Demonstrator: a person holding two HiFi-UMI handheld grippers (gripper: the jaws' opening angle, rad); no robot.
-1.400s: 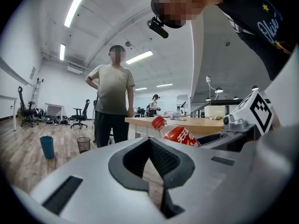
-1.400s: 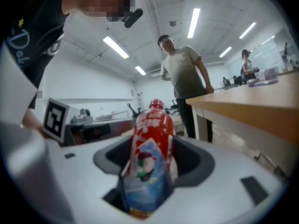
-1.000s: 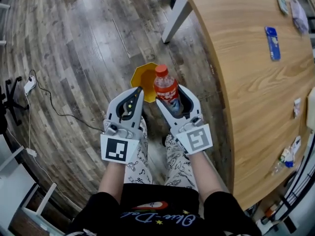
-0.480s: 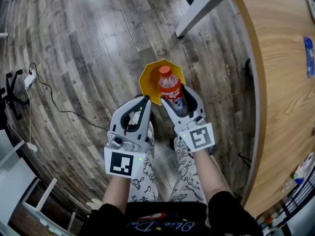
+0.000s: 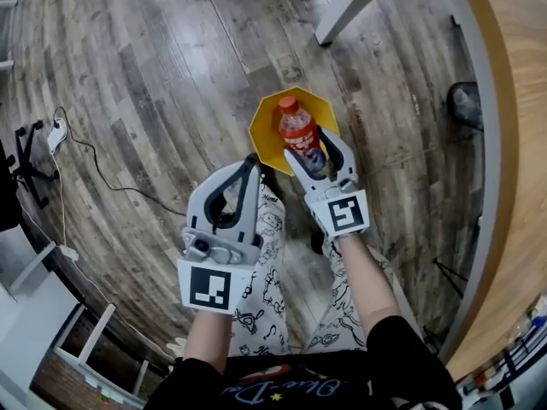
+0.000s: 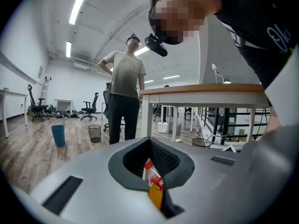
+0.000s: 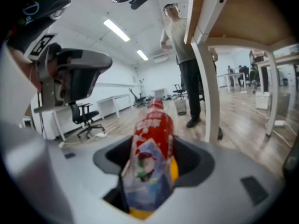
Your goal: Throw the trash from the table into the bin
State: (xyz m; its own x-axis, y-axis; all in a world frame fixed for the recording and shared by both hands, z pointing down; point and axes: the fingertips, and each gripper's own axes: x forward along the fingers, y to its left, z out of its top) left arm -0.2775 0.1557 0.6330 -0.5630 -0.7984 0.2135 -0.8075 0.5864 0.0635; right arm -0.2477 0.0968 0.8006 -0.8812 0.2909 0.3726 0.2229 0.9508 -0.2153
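Bottle [image 5: 301,135], clamped in the right hand-held gripper [image 5: 312,147], has sunk to hover right over the yellow bin [image 5: 265,123] on the floor, so release looks next; left hand-held gripper [image 5: 251,162] is closed, empty.

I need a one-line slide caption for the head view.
Right claw holds a red plastic bottle with an orange cap over the yellow octagonal bin on the wooden floor.

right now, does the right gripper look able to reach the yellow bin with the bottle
Probably yes: the right gripper, shut on the red bottle, holds it over the open yellow bin in the head view, with nothing seen between them. How high above, I cannot tell.
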